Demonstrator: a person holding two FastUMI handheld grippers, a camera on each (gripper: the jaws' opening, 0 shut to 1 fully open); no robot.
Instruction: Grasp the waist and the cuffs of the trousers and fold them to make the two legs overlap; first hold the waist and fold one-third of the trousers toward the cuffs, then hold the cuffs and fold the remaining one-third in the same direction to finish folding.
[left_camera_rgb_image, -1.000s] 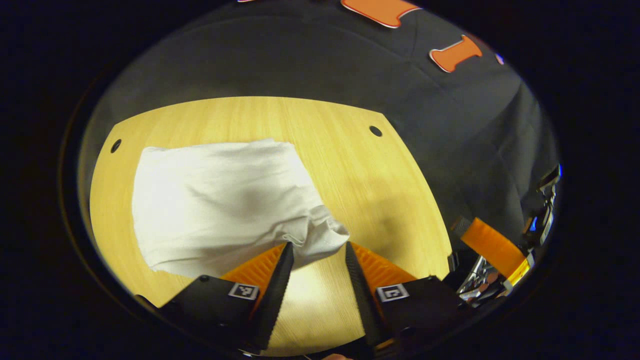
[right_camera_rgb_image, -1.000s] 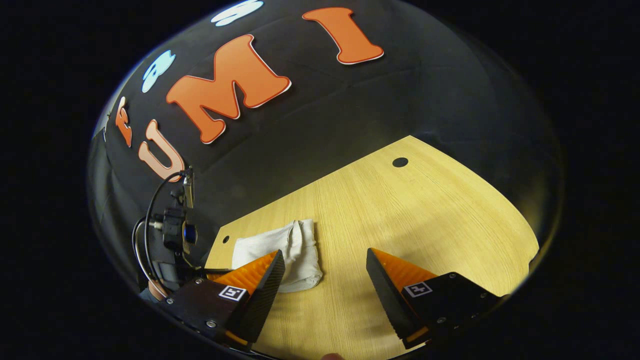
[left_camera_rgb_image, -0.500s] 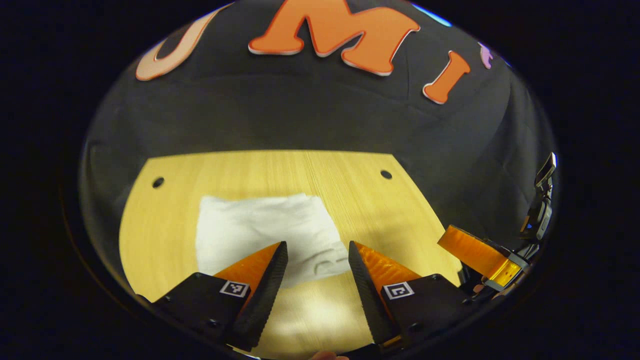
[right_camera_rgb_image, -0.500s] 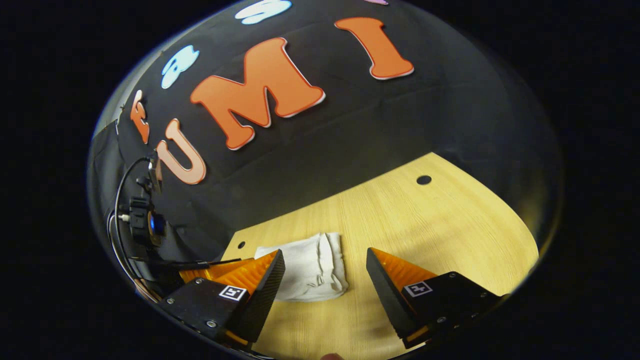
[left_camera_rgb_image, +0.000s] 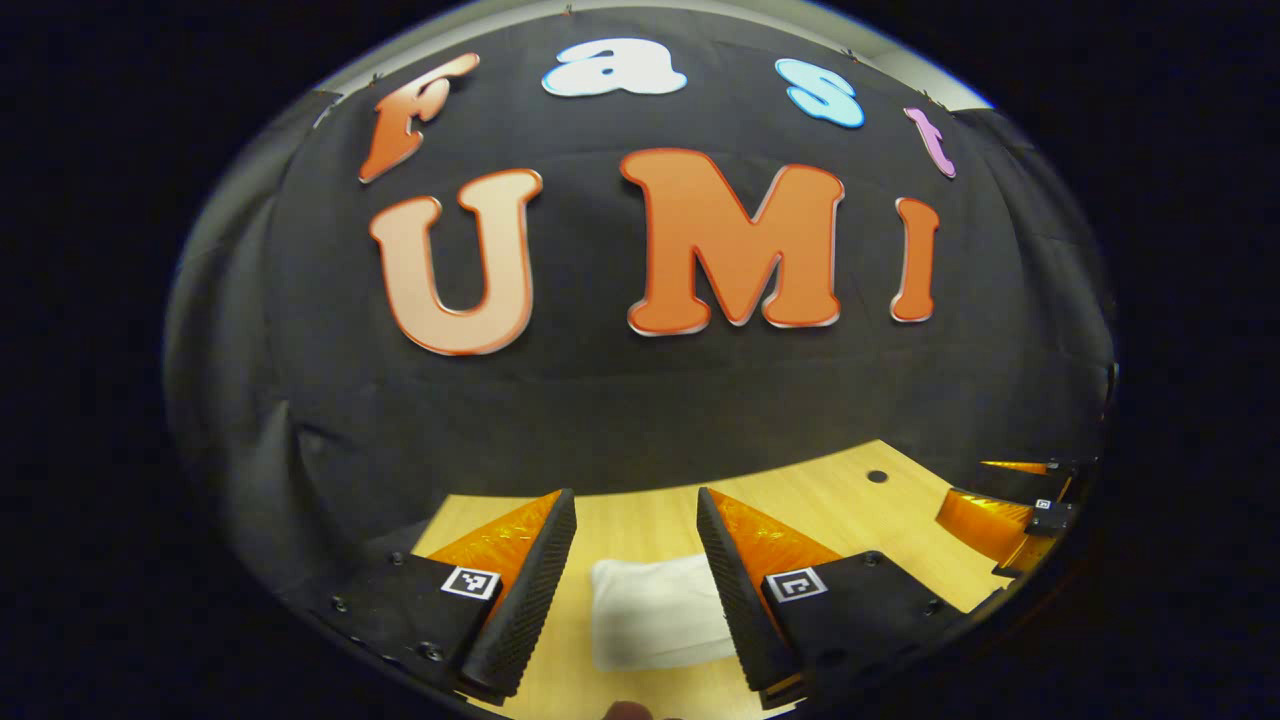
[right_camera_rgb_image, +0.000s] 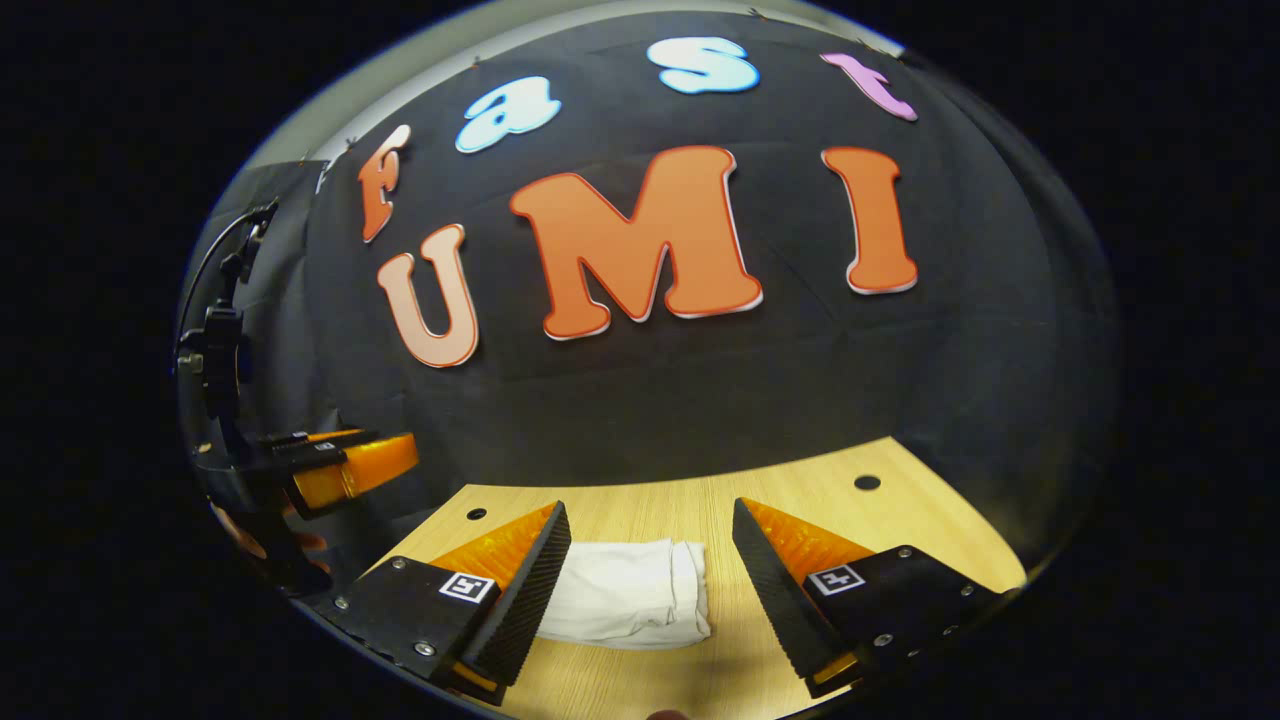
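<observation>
Trousers (right_camera_rgb_image: 628, 603): a compact white bundle lying flat on the desk (right_camera_rgb_image: 800, 500), just ahead of and below the right hand-held gripper (right_camera_rgb_image: 650, 560). In the right gripper view the bundle sits between that gripper's two fingers in the picture, nearer the left finger, but nothing touches it. A layered edge shows at the bundle's right end, so several thicknesses are stacked.

In the left gripper view the same trousers (left_camera_rgb_image: 655, 625) show below and between the fingers of the left hand-held gripper (left_camera_rgb_image: 632, 545), again apart from them.

Gripper states: left hand-held gripper spread wide, holding nothing. Right hand-held gripper spread wide, holding nothing. Both are raised above the desk and pointed mostly at the booth's wall, not down at the cloth.

Each view also shows the other gripper off to the side, farther away, well apart from the trousers.

Progress, judged from how things lie: the bundle is short and roughly rectangular, with no loose leg or waist trailing out. That fits the legs being overlapped and both thirds folded in. The fold looks finished. The layered right end is slightly rounded rather than crisp, so the stack is tidy but not pressed flat.

What is left: seemingly nothing of the folding itself. At most, clear both grippers away from the desk without brushing the bundle.
</observation>
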